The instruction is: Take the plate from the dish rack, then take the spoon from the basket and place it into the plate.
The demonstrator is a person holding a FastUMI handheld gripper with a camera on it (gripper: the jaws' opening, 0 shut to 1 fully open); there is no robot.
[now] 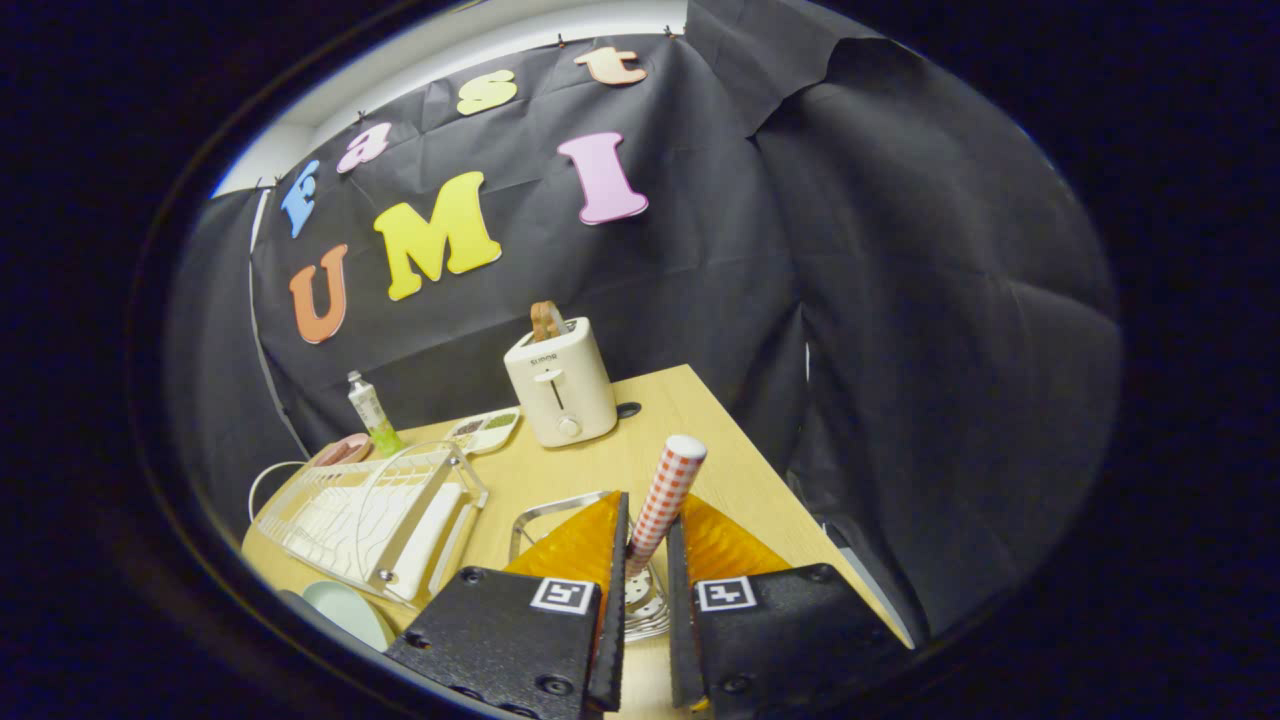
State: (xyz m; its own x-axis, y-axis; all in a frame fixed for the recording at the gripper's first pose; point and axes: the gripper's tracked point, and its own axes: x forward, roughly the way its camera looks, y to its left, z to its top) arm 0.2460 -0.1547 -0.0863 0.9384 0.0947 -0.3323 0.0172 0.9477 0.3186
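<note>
A spoon with a red-and-white checked handle (668,488) stands tilted between my fingers, its top poking out beyond the fingertips. My gripper (648,512) is shut on that handle; the spoon's bowl is hidden below. A metal wire basket (540,512) sits right under and just ahead of the fingers. The pale green plate (345,610) lies flat on the wooden table to the left of the fingers, in front of the white dish rack (370,510).
A cream toaster (560,390) with a slice of bread stands beyond the fingers at the table's back. Behind the rack are a green bottle (370,415), a small divided tray (485,430) and a pink item (345,450). The table's edge (790,500) runs along the right.
</note>
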